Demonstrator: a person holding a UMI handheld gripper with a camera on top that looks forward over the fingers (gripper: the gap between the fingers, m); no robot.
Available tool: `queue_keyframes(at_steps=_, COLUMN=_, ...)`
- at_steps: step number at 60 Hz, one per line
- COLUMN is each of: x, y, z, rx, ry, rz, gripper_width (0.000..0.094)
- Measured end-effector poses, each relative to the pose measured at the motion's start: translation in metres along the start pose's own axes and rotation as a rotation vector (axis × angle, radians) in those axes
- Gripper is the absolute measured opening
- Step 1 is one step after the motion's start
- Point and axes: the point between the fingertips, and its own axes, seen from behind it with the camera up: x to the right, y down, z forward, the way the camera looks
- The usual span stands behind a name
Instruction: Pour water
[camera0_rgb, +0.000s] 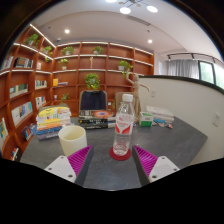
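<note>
Room: wooden bookshelves standing behind grey table (170, 140).
Gripper (113, 160): gaping wide, gripping nothing; clear plastic bottle with red label (123, 127) standing between fingers.
Progress: pale yellow cup (72, 139) waiting beside; pouring not starting yet.

My one camera rides the gripper, low over the table (150, 150), facing the bookshelves (95, 65) beyond.

Shelves (95, 62): wooden, along the back wall, holding books and potted plants (92, 80)
Chair (93, 101): dark, behind the table
Window (207, 72): far right
Ceiling lights (137, 9): on
</note>
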Motion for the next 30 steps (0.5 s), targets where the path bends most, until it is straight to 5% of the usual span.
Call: queue_keyframes(at_steps=30, x=-0.016, y=-0.02, z=-0.09, rx=0.084, ry=-0.141, rz=0.01, gripper_width=0.0809)
